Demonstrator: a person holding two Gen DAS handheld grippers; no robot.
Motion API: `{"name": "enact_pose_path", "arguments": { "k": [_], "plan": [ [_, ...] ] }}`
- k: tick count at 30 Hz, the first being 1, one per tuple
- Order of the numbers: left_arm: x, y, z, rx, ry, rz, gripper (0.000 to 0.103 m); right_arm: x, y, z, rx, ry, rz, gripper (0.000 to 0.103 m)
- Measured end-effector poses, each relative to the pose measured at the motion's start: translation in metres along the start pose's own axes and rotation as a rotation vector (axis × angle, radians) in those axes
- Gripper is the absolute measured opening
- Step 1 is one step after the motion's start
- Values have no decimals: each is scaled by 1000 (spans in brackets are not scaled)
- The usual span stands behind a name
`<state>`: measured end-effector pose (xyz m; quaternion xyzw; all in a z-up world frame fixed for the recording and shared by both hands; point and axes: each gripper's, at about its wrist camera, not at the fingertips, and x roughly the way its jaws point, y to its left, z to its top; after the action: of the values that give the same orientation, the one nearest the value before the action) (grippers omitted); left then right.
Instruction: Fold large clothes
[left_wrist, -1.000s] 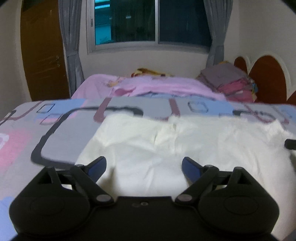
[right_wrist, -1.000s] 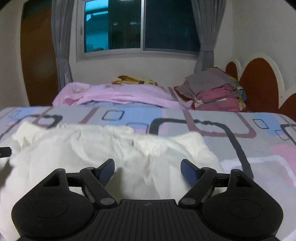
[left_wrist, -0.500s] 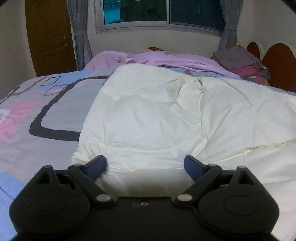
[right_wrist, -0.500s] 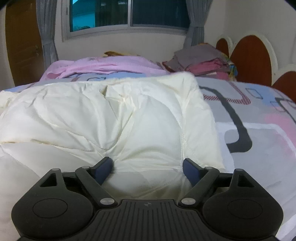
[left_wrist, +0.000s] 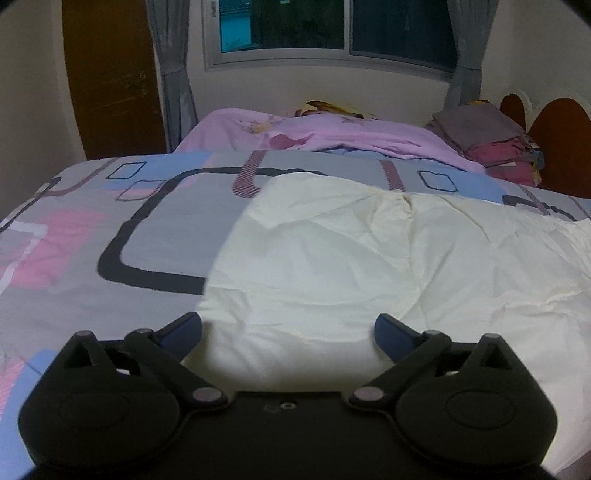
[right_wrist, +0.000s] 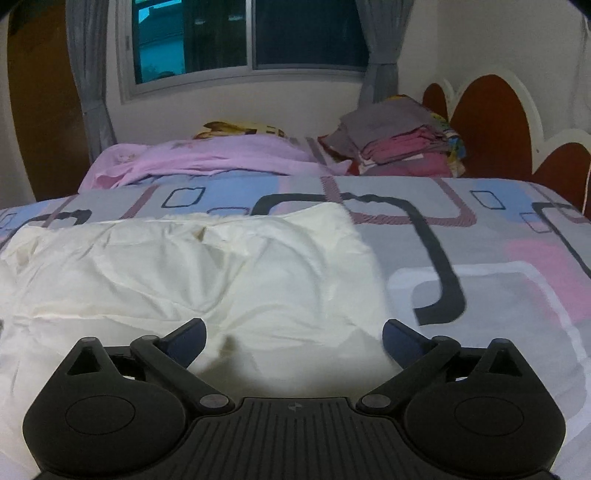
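Observation:
A large cream-white cloth (left_wrist: 332, 258) lies spread and wrinkled on the patterned bedsheet (left_wrist: 110, 221); it also shows in the right wrist view (right_wrist: 221, 277). My left gripper (left_wrist: 288, 328) is open, its blue-tipped jaws wide apart just above the cloth's near left part, holding nothing. My right gripper (right_wrist: 293, 334) is open too, jaws wide apart over the cloth's near right part, near its right edge. The cloth's near edge is hidden under both grippers.
A pink blanket (left_wrist: 332, 133) lies across the far side of the bed. A stack of folded clothes (right_wrist: 399, 144) sits at the far right by the brown headboard (right_wrist: 491, 110). A window, curtains and a brown door (left_wrist: 110, 74) stand behind.
Both views dipped low over the cloth half a second ago and have now risen and pulled back; the cloth lies flatter. Both grippers stayed open.

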<state>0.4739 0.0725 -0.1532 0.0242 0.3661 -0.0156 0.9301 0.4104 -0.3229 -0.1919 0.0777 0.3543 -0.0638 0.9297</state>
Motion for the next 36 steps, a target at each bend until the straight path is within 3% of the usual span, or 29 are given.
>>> {"name": "enact_pose_path", "arguments": {
  "k": [6,12,19,23,25,29,33,34,36],
  "plan": [
    [7,22,-2,-67,53,26,102,4,-28,-7,62,57,-32,101],
    [5,46,-19,-126,124,-6,102,-4,-46,-28,142,117,19,101],
    [-32,71,-60,-313,177,-25,102,-36,-64,-67,332,180,49,102],
    [-34,78,-78,-454,241,-100,101,-44,-68,-85,478,228,114,102],
    [-30,77,-79,-468,213,-114,100,-43,-65,-86,529,231,139,102],
    [-18,73,-72,-487,154,-158,84,-39,-52,-80,555,206,178,98],
    [-9,72,-66,-528,130,-174,67,-35,-45,-77,579,168,147,90],
    [-8,71,-65,-538,124,-176,64,-34,-46,-77,596,158,139,85],
    [-6,70,-63,-538,119,-190,47,-34,-48,-75,622,143,127,73]
  ]
}}
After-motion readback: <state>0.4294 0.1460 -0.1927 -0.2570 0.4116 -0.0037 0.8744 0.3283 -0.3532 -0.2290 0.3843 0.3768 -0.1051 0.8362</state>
